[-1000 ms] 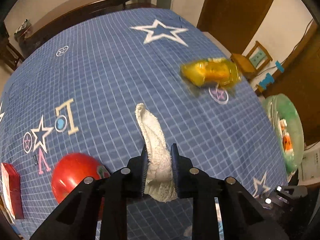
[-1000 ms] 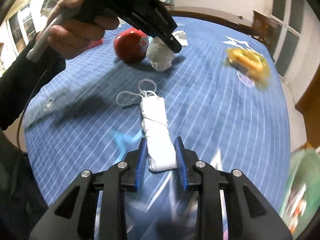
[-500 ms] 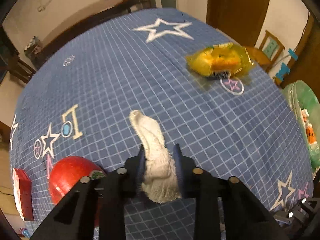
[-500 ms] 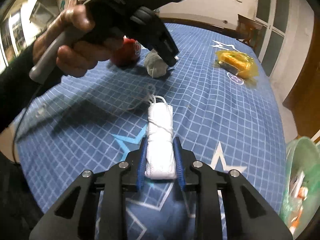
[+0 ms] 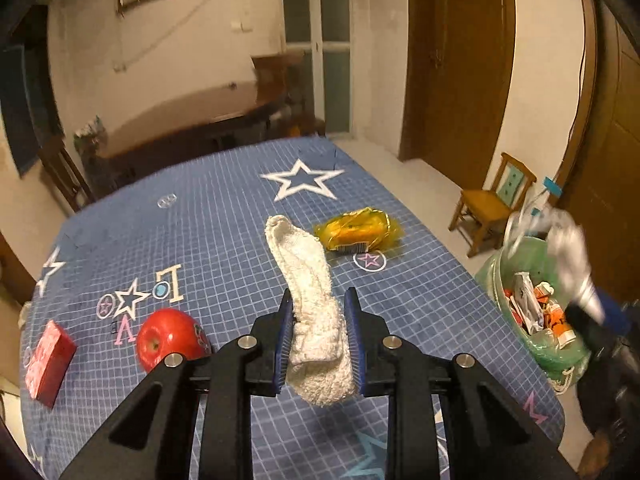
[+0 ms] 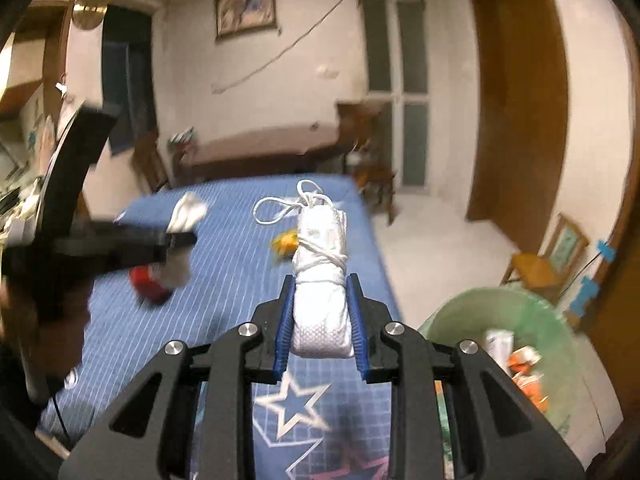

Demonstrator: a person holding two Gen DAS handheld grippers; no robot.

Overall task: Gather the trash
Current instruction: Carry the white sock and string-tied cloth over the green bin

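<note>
My left gripper (image 5: pixel 320 312) is shut on a crumpled white tissue wad (image 5: pixel 308 292), held in the air above the blue tablecloth (image 5: pixel 200 240). My right gripper (image 6: pixel 322 300) is shut on a folded white cloth bundle tied with string (image 6: pixel 320 280), also off the table. A green-lined trash bin (image 6: pixel 520 320) with wrappers inside stands off the table's right edge, also seen as the bin (image 5: pixel 504 272) in the left wrist view. A yellow plastic wrapper (image 5: pixel 360 230) lies on the cloth further back. In the right wrist view the left gripper (image 6: pixel 176 240) with its tissue shows blurred at left.
A red apple (image 5: pixel 170 336) and a red box (image 5: pixel 48 360) sit at the table's near left. A small wooden chair (image 5: pixel 492 200) stands on the floor past the bin. A dark wooden table (image 5: pixel 192 120) and brown doors (image 5: pixel 456 60) are behind.
Both grippers rose off the table with their white items and tilted up, so the room and the bin came into view. The right gripper swung toward the bin side.
</note>
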